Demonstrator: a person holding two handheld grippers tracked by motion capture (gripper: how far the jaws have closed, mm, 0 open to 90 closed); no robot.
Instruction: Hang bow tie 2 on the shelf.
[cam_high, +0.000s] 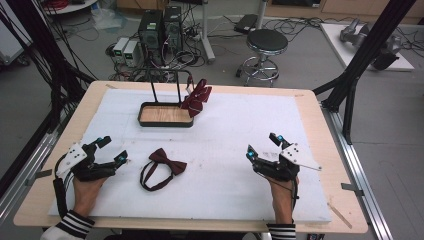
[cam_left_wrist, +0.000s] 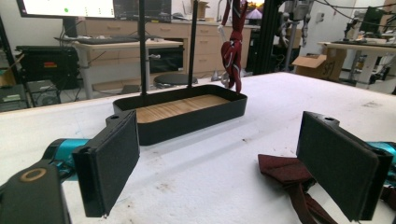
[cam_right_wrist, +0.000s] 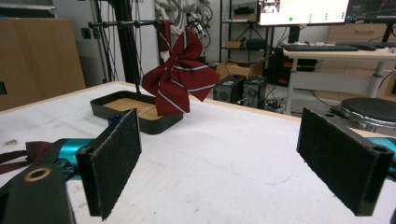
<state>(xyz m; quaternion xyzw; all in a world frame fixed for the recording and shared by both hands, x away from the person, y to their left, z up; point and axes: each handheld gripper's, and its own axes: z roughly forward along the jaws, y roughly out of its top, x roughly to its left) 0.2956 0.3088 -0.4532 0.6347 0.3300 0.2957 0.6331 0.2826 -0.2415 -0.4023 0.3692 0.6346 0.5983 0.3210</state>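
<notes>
Resting on the white mat, the left gripper (cam_high: 111, 151) holds its jaws wide apart, aimed at the plain maroon bow tie (cam_high: 163, 167) lying flat just beside it, probably the next pick. The right gripper (cam_high: 263, 146), also spread and empty, waits well apart from that tie. Beyond it stands one black tray stand (cam_high: 165, 115) (wooden floor), with one striped bow tie (cam_high: 196, 97) hung from its rail, so two ties in all.
</notes>
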